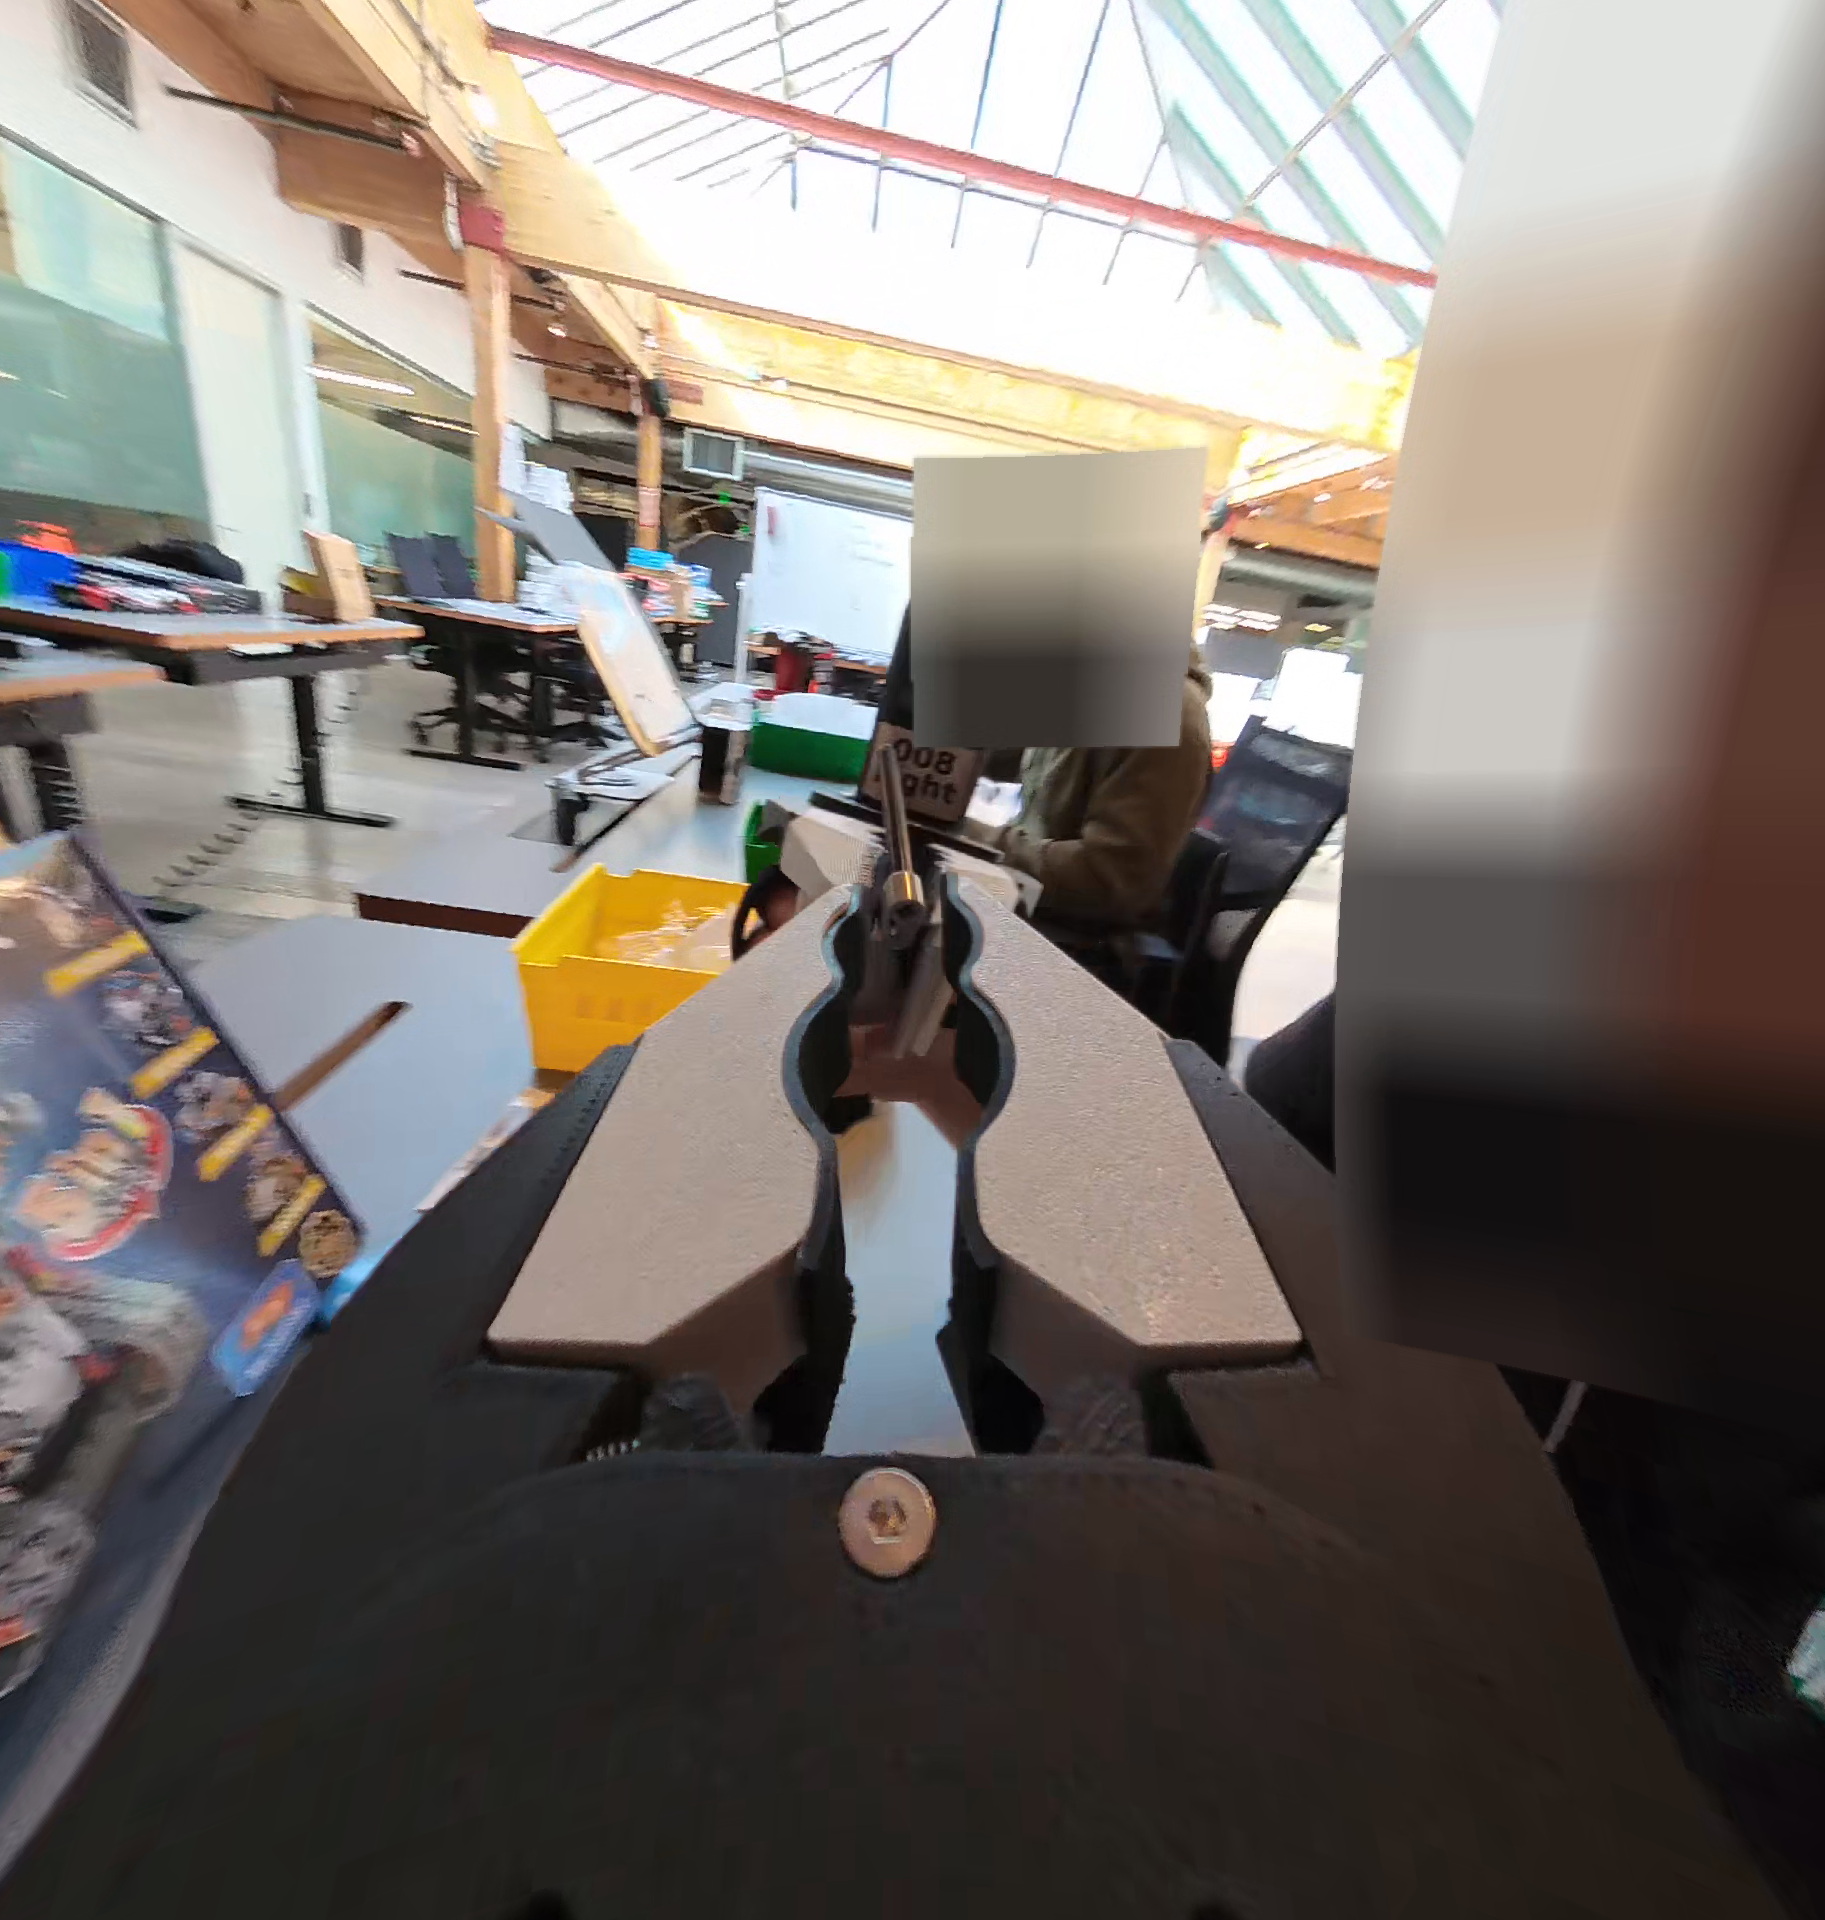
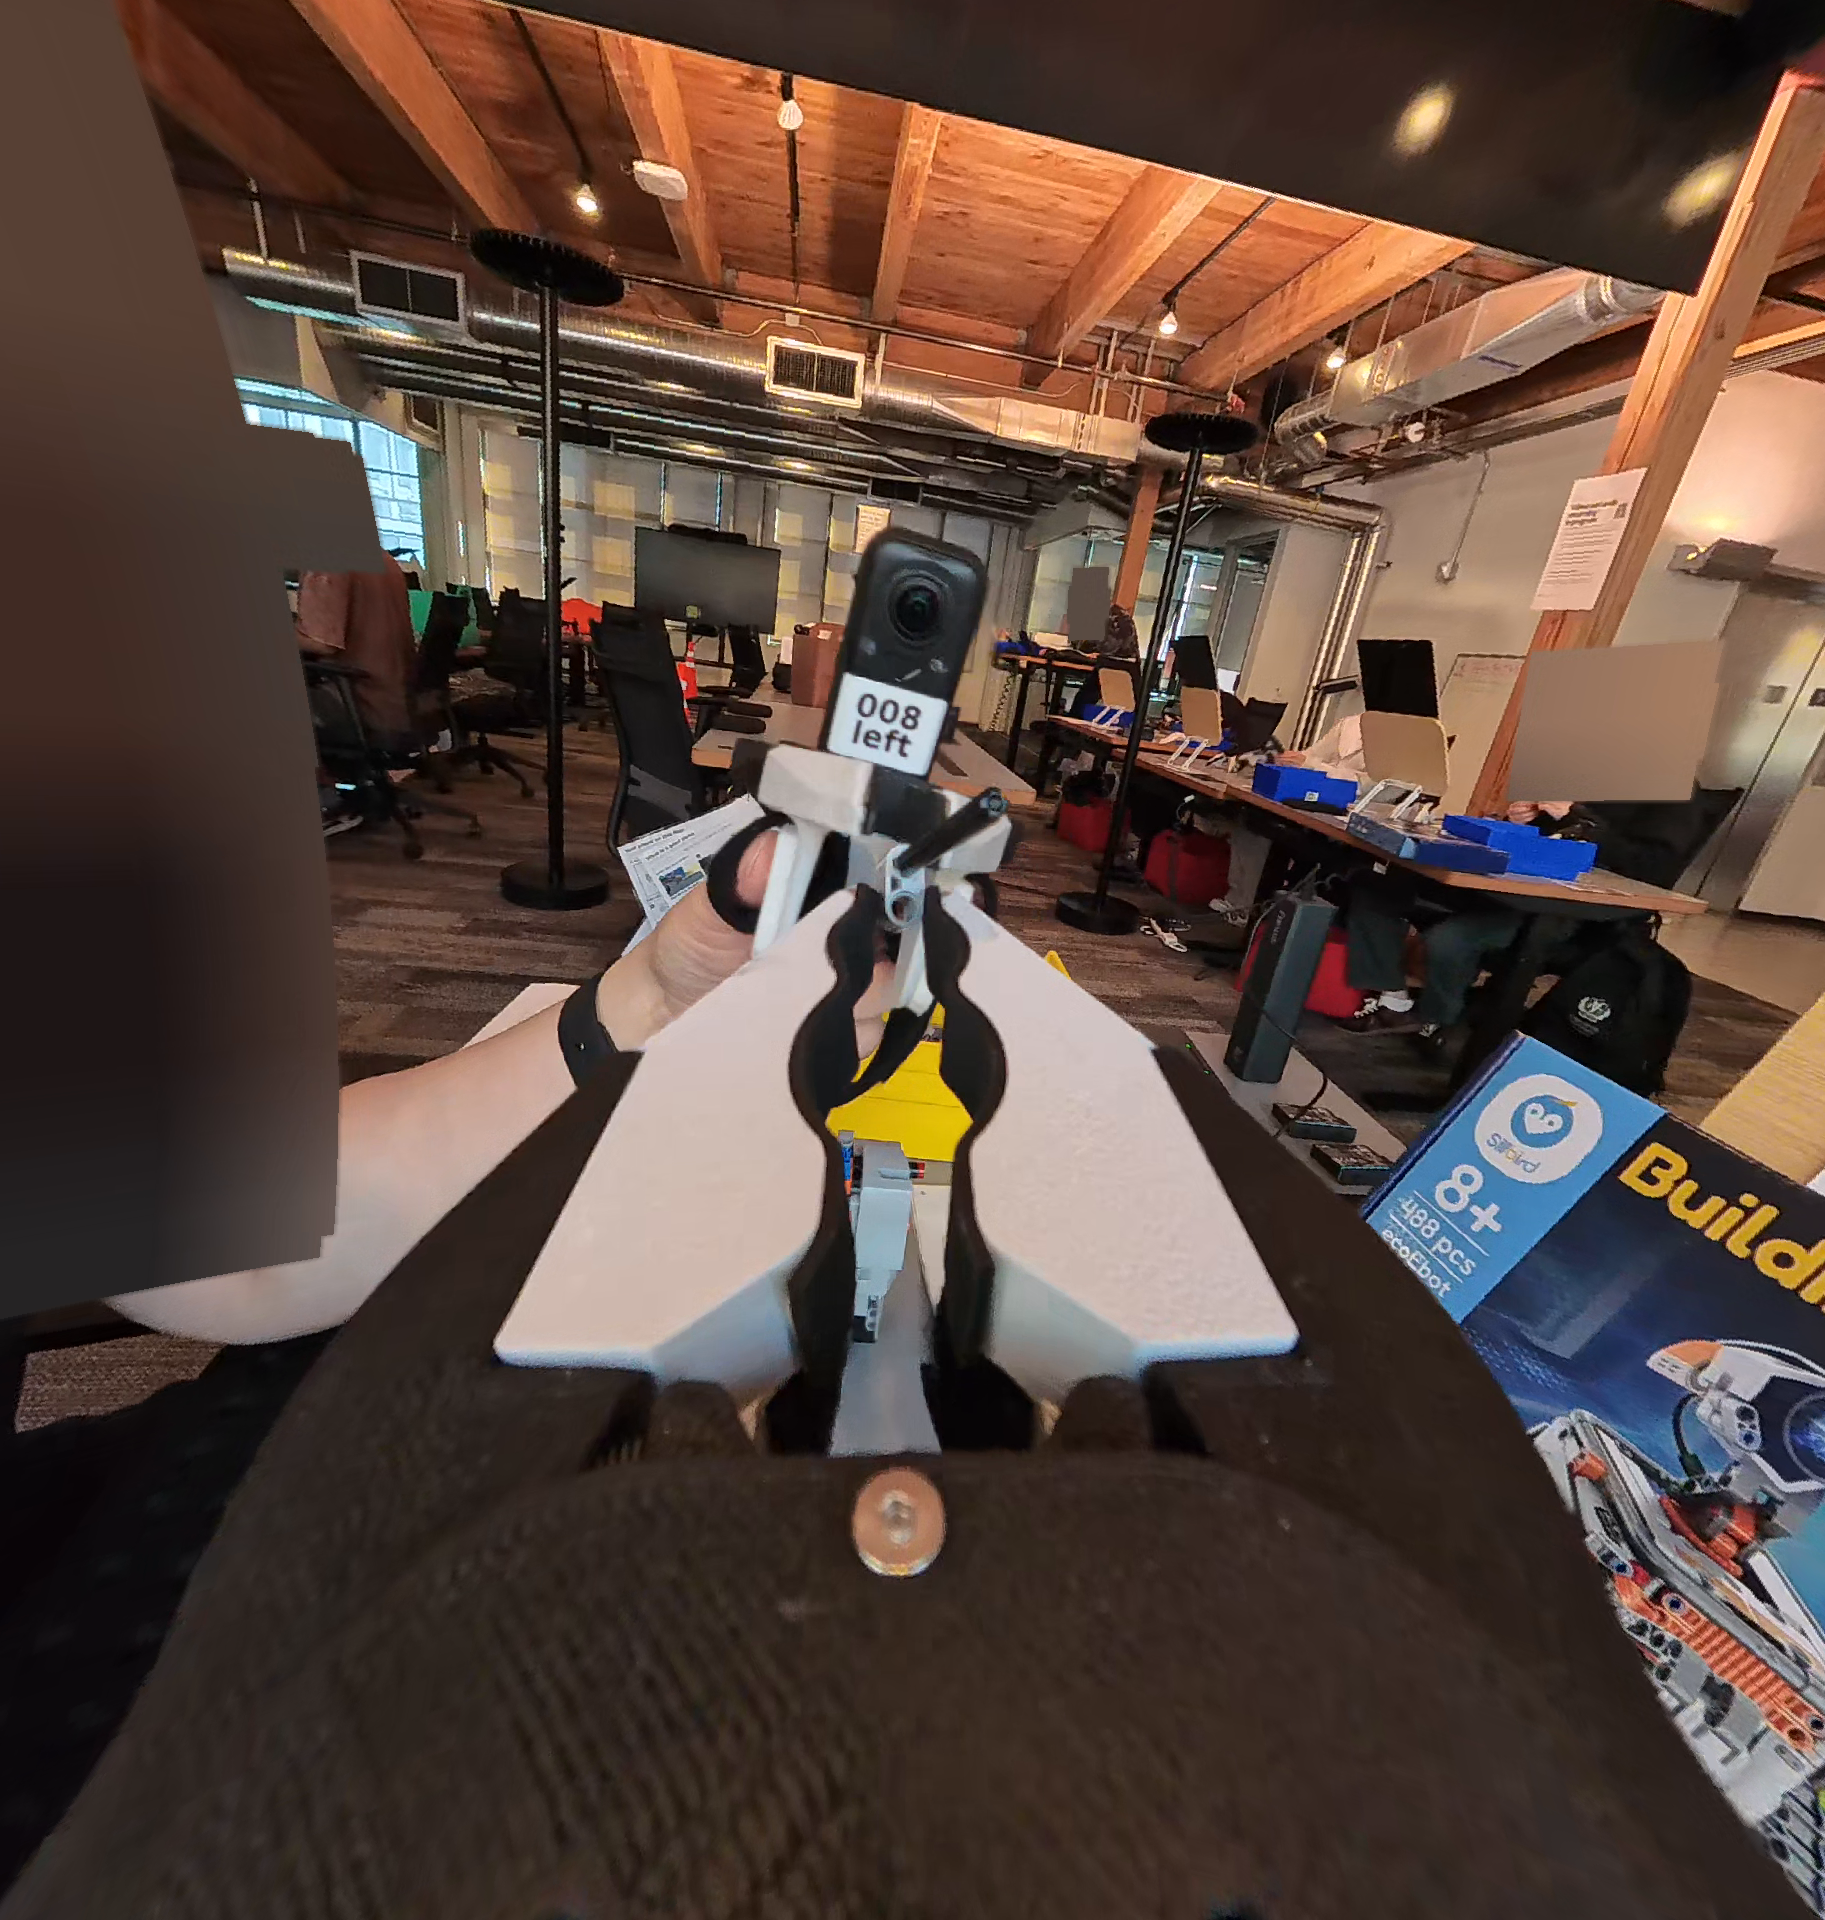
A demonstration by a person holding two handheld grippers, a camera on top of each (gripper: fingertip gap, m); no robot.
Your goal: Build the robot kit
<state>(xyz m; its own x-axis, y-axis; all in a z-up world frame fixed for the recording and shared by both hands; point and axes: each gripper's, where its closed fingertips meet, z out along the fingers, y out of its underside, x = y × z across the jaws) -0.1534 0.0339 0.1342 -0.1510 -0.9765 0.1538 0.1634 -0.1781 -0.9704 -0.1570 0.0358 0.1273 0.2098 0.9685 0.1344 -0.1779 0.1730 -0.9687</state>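
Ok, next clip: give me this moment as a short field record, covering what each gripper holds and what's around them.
left gripper: shut on a small grey building-toy piece with a thin metal-grey axle sticking up
right gripper: shut on the same grey building-toy piece, a black axle angling off it
arrangement: grippers face each other tip to tip, held in the air
below: yellow parts bin on a grey table
beside: blue building-set box
background: open office with desks and chairs
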